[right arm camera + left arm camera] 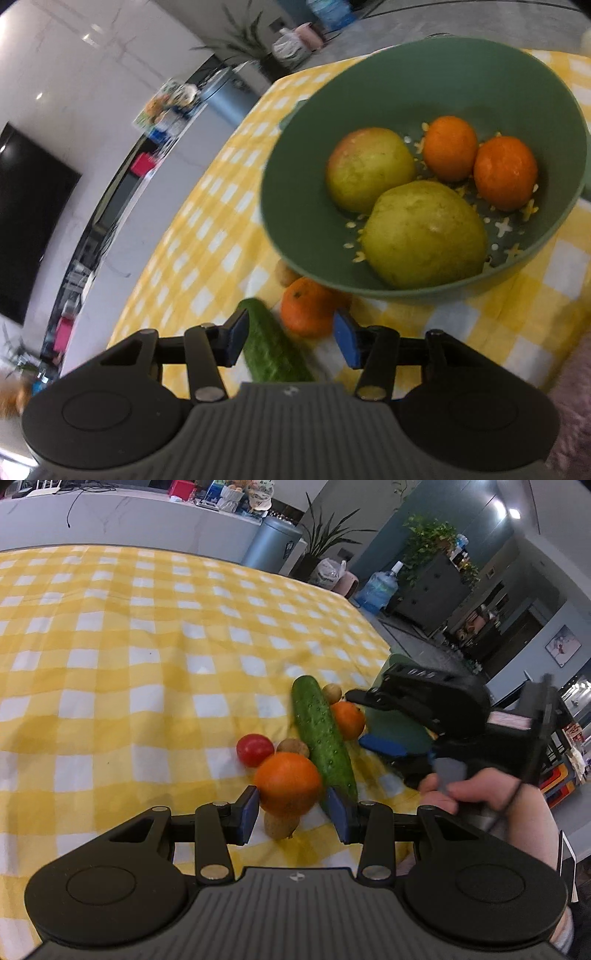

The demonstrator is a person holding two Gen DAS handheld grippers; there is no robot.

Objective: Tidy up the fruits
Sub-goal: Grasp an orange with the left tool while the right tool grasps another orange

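Orange mandarin point(287, 784) sits between the left hand-held gripper's point(291, 812) spread pads.

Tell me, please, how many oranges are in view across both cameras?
4. Two lie in the green bowl: one and another. Two sit on the cloth: one between the left gripper fingers, one beyond the cucumber. Others may be hidden.

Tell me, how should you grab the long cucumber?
Grip the cucumber across its narrow middle, coming from above with the fingers either side. It lies flat and long, with oranges pressed beside it, so the ends are freer than the sides.
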